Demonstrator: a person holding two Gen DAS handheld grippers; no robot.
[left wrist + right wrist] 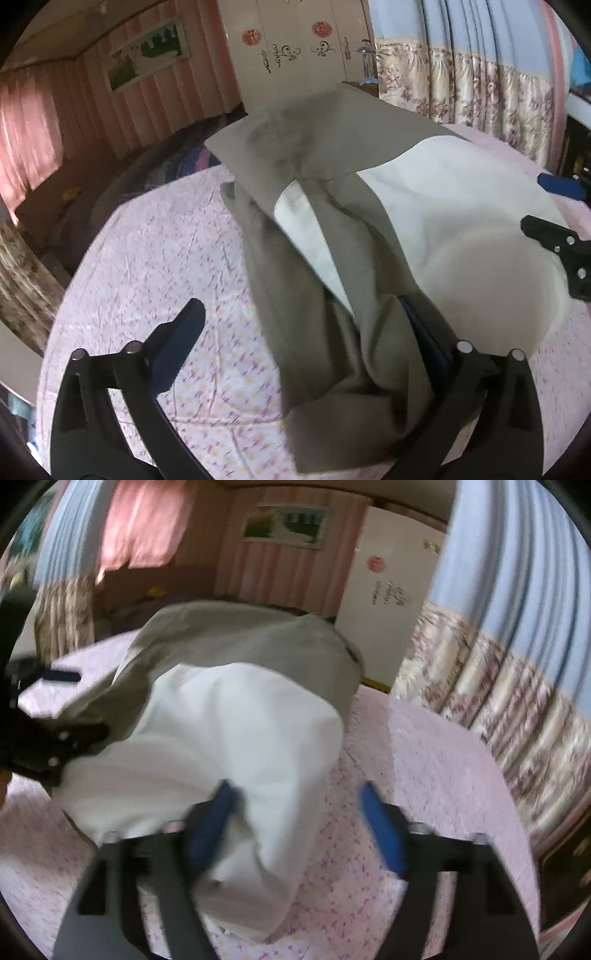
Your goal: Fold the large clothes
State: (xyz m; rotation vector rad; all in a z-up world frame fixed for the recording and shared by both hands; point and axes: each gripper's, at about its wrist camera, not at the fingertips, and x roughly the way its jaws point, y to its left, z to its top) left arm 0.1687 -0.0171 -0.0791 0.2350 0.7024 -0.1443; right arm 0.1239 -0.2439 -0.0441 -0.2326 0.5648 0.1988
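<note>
Nearest the left wrist camera, the left gripper (306,354) is being held with its jaws wide apart, and a bunched olive fold of the garment (332,258) is lying between them, draped against the inner face of the right-hand finger; nothing is being pinched. In the right wrist view, the right gripper (295,827) is likewise being held spread, a cream-white lobe of the garment (236,731) sagging between its blue pads (the picture is blurred, so contact is hard to tell).

The garment is being carried partly by the pink flowered bedspread (155,258), rumpled in the near part and stretched flatter toward the far edge. It is judged to be light, soft and limp, sliding easily on the sheet. Hold is best taken at a doubled hem or corner, where thickness is being offered.

Beyond, a flowered curtain (480,85) and a white wardrobe (295,44) are being seen.
</note>
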